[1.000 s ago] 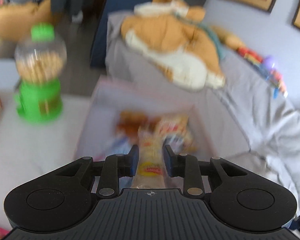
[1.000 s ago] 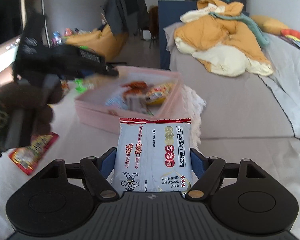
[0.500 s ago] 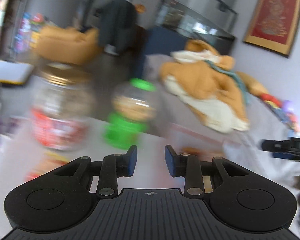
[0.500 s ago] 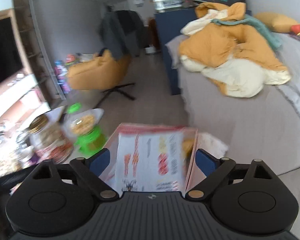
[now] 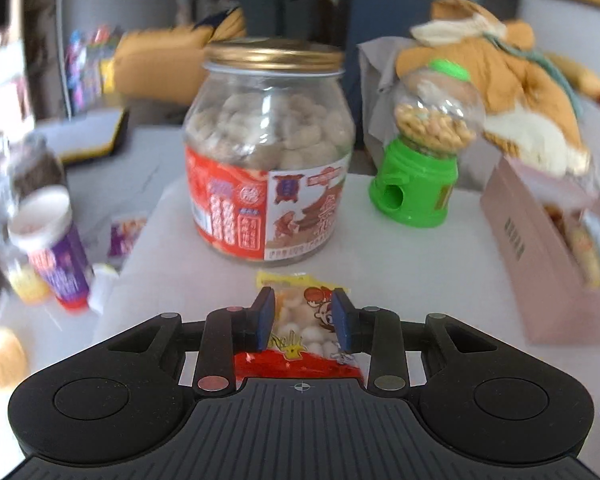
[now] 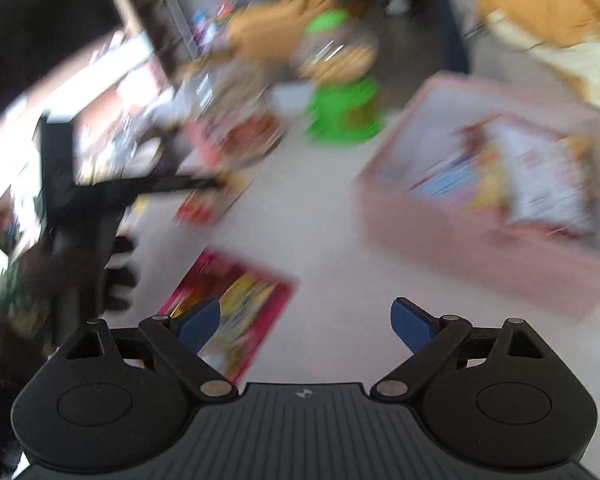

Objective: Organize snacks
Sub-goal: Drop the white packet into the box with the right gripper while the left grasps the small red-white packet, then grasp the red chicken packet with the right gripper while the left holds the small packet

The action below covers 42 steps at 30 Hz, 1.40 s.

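Note:
My left gripper (image 5: 303, 318) is open, its blue pads on either side of a small yellow-and-red snack packet (image 5: 300, 322) that lies on the white table. The pink box (image 5: 540, 248) holding several snack packets stands to the right. In the blurred right wrist view my right gripper (image 6: 306, 322) is wide open and empty above the table, with a red-and-yellow snack packet (image 6: 240, 312) under its left finger. The pink box (image 6: 480, 240) with the white packet (image 6: 540, 184) inside is at the right. The left gripper (image 6: 112, 196) shows at the left.
A big peanut jar with a gold lid (image 5: 270, 152) and a green candy dispenser (image 5: 420, 148) stand behind the packet. A purple cup (image 5: 52, 248) and other jars are at the left. A bed with an orange blanket (image 5: 500, 80) lies beyond.
My right gripper let the white packet go into the pink box and swung left, now empty. My left gripper moved from the box to the yellow-and-red packet on the table.

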Available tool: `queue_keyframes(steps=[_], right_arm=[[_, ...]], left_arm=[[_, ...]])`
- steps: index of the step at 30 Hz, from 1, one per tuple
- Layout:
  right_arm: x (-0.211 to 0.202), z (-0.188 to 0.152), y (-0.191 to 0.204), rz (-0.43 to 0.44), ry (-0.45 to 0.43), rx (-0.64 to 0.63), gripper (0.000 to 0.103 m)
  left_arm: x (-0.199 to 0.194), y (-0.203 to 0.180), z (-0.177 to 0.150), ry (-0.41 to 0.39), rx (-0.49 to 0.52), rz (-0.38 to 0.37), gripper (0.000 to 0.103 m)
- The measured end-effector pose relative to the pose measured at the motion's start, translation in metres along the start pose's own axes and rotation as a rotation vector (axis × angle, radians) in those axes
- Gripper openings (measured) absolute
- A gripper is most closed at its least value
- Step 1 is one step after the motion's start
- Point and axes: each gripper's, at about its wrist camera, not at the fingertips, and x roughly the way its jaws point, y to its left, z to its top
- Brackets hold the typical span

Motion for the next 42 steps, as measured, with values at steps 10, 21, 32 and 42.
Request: queue_keyframes(steps=[10, 21, 32, 42], right_arm=[[0.075, 0.002, 0.084, -0.115, 0.095, -0.054, 0.103], [0.046, -0.026, 0.058, -0.215, -0.013, -0.165, 0.081], [-0.007, -0.066, -0.038, -0.278, -0.080, -0.039, 0.095], [-0.004, -0.078, -0.042, -0.264, -0.148, -0.029, 0.102]], left_arm=[[-0.014, 0.053, -0.012, 0.042, -0.137, -0.091, 0.037], [-0.004, 0.030, 0.001, -0.008, -0.100, -0.068, 0.036], [-0.010, -0.030, -0.016, 0.001, 0.245, -0.101, 0.044], [-0.035, -0.059, -0.025, -0.043, 0.283, -0.057, 0.044]])
